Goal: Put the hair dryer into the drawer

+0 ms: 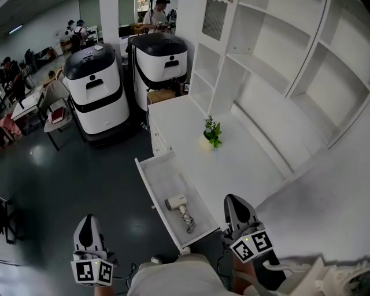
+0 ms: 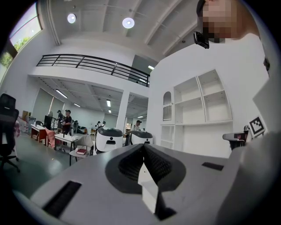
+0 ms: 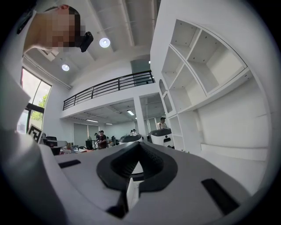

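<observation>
Steep downward look at a white table with one drawer pulled out over a dark floor.

In the open drawer, past its middle toward the near end: a white hair dryer, lying flat, with its twisted cord trailing toward the drawer's near end. Far half of the drawer bare.

On the table, beyond the drawer: a small green plant in a pale pot, standing upright, well apart from the hair dryer. Behind the table and rising along it: white open shelving.

Bottom left, over the floor and well apart from the drawer: left gripper, pointing away from the wearer. In the left gripper view, black ribbed pads pressed together at the tip, nothing between them.

Bottom right, at the table's near edge, just beside the drawer's near end: right gripper. In the right gripper view, pads likewise closed tight on nothing. Neither gripper touching the hair dryer.

Farther off on the floor: two large white-and-black machines side by side. Beyond them, desks, a chair holding a red book, and several people standing in an open hall.
</observation>
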Motion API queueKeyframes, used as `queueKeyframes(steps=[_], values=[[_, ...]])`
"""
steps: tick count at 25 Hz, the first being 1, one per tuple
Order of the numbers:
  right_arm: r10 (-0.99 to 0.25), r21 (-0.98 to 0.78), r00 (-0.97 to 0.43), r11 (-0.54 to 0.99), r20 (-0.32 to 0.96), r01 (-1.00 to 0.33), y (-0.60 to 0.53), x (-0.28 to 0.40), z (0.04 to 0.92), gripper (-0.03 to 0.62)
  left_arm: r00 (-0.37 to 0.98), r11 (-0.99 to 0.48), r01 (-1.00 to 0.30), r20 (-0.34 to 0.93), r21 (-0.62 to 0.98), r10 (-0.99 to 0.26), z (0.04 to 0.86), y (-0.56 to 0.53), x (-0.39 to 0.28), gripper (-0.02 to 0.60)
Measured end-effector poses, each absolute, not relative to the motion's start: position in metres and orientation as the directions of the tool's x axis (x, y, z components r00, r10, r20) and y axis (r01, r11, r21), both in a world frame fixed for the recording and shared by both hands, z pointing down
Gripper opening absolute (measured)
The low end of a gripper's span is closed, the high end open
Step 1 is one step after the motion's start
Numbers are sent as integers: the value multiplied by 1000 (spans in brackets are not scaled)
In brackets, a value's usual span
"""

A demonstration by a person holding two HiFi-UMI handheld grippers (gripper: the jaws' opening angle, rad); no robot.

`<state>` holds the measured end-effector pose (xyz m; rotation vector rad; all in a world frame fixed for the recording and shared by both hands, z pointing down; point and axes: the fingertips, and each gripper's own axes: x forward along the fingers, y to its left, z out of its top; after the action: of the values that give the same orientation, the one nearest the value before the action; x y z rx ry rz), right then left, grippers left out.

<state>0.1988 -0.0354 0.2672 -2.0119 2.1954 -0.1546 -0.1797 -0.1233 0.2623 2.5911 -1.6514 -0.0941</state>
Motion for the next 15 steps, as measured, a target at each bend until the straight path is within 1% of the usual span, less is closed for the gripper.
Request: queueKeyframes(steps=[9, 15], values=[[-995, -200, -84, 92, -49, -976, -35, 197, 269, 11, 437, -437, -894, -24, 95, -899, 261, -126, -172, 17], [-997, -202, -73, 76, -25, -976, -33, 198, 278, 11, 452, -452, -887, -25, 96, -892, 263, -125, -166, 17]])
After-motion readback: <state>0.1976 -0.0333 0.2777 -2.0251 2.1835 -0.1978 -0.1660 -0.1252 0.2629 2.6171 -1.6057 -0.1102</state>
